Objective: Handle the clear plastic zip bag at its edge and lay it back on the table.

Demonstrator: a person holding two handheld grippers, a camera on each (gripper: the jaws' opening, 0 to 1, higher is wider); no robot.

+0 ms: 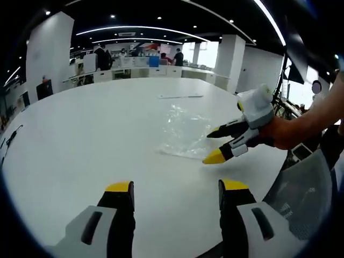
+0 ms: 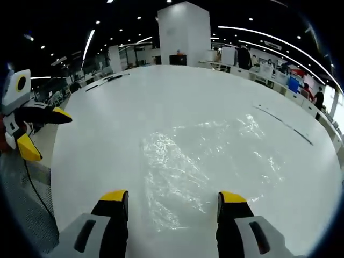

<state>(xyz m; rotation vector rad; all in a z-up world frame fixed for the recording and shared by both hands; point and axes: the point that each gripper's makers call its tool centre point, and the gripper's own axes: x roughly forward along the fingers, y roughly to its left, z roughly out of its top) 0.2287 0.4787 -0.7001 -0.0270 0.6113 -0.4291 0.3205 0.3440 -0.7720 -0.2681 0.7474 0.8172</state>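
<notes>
A clear, crinkled plastic zip bag (image 1: 185,131) lies flat on the white table (image 1: 97,134). In the left gripper view my left gripper (image 1: 174,188) stands open above bare table, well short of the bag. My right gripper (image 1: 219,144), held by a hand, comes in from the right with its jaws apart at the bag's near right edge. In the right gripper view the bag (image 2: 204,156) spreads out just ahead of the open right gripper (image 2: 173,198), whose jaws hold nothing. The left gripper (image 2: 40,131) shows open at the far left, off the bag.
A thin strip (image 1: 180,97) lies on the table beyond the bag. A mesh chair back (image 1: 301,193) stands by the table's right edge. A dark cable (image 1: 9,137) rests at the left rim. Desks, pillars and people are far behind.
</notes>
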